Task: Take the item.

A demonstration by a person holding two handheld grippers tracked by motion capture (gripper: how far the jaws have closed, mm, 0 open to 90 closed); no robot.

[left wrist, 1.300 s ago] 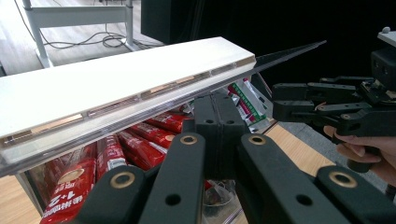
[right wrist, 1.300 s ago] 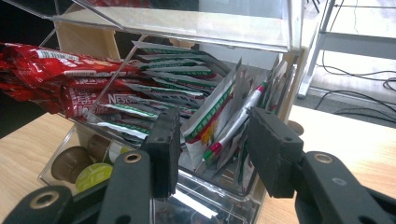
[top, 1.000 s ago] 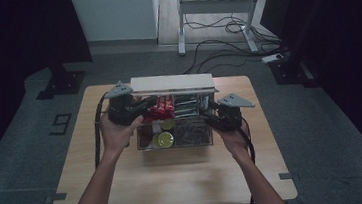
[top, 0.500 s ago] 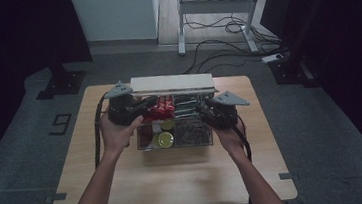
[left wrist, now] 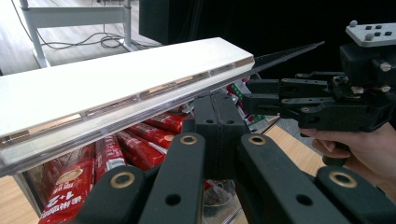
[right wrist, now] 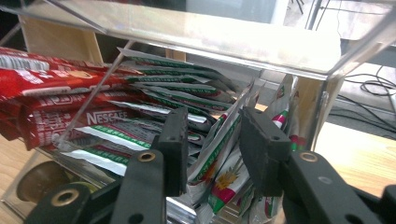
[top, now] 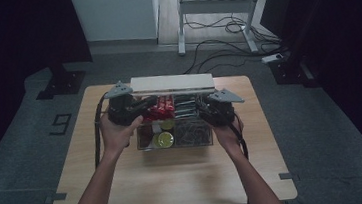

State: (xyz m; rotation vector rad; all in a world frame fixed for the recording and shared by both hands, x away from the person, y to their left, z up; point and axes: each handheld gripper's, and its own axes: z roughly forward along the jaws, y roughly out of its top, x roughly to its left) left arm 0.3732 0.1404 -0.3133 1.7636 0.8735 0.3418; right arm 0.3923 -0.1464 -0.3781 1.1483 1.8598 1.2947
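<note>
Resting on the table (top: 127, 187): clear organiser box (top: 174, 132), lid (top: 172, 84) raised at the rear. Left gripper (left wrist: 219, 126): jaws pressed together, nothing between them, just under the lid edge above the red sachets (left wrist: 107, 158). Right gripper (right wrist: 212, 140): jaws parted, straddling upright green-and-white sachets (right wrist: 224, 154) in the box's right compartment, not clamped.
</note>
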